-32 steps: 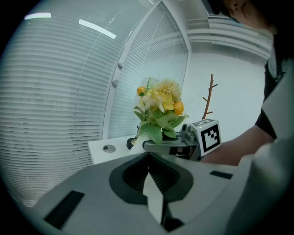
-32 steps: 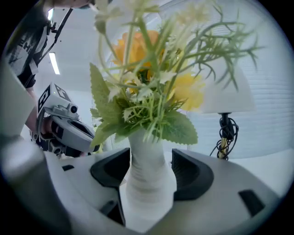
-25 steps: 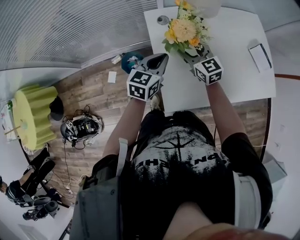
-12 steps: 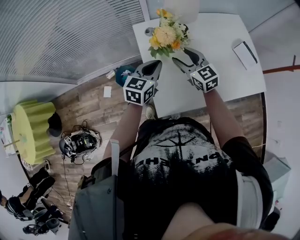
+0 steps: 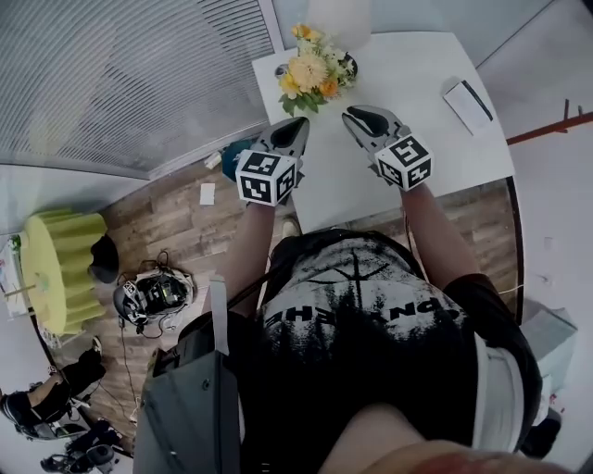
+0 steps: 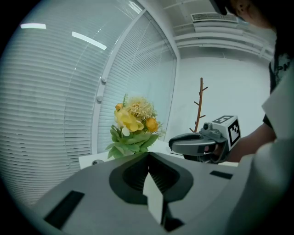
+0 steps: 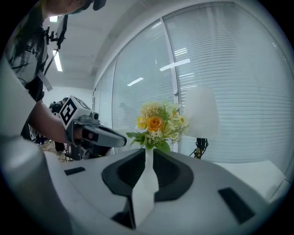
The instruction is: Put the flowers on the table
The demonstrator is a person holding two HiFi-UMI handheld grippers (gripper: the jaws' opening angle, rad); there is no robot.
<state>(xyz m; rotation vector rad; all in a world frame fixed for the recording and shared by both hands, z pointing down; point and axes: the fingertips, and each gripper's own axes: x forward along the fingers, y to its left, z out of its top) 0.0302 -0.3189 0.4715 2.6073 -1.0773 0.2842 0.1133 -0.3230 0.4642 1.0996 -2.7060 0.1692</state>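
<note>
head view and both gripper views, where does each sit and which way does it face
Head view: on the person's head, looking down; torso, arms, left gripper, right gripper, table.
Left gripper view: rides that gripper, along its shut jaws toward the flowers.
Right gripper view: along its jaws, just closed on nothing, toward the flowers.
Both share the flowers and the other gripper.

Flowers (image 7: 156, 123) base hidden behind right tool (image 7: 149, 153); lamp (image 5: 338, 17) cut by top edge.

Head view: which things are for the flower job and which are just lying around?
For the job: flowers on the white table; left gripper; right gripper, jaws just closed further, nothing between them.
Just lying about: white box on the table; lamp; yellow-green stool; black gear on the floor.
</note>
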